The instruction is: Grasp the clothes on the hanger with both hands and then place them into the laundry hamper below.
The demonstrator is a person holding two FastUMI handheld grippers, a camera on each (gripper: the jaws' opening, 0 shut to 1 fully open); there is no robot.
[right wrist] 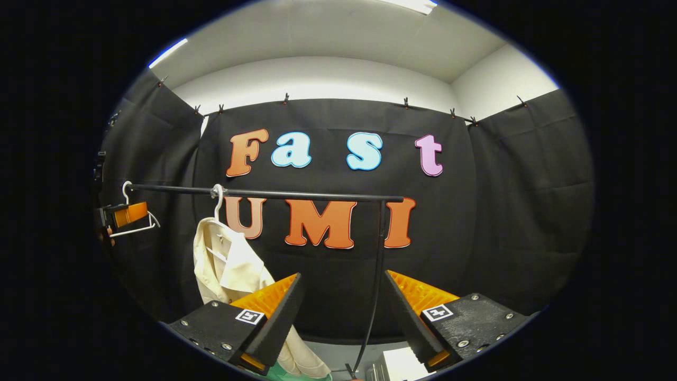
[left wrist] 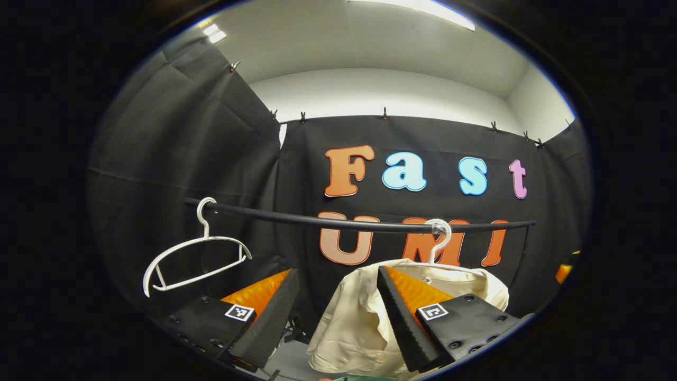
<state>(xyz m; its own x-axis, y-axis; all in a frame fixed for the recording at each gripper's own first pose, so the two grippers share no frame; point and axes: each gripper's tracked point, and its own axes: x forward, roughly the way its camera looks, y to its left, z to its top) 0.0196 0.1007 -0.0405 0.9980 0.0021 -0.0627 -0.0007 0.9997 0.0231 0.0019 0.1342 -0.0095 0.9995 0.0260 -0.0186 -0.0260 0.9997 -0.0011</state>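
Observation:
A cream garment [left wrist: 354, 317] hangs on a white hanger [left wrist: 441, 238] from a black rail [left wrist: 328, 222]. My left gripper [left wrist: 337, 272] is open, a little short of the garment, whose cloth shows between and behind its fingers. In the right gripper view the same garment [right wrist: 227, 264] hangs at the left on its hanger [right wrist: 217, 198]. My right gripper [right wrist: 342, 275] is open and empty, off to the garment's right and facing the black wall. A strip of green [right wrist: 275, 373] shows under the garment; I cannot tell whether it is the hamper.
An empty white hanger [left wrist: 195, 259] hangs at the rail's left end. The rail's upright post [right wrist: 378, 264] stands between my right fingers in the view. The left gripper [right wrist: 128, 214] shows at the far left. A white object [right wrist: 402, 365] lies low.

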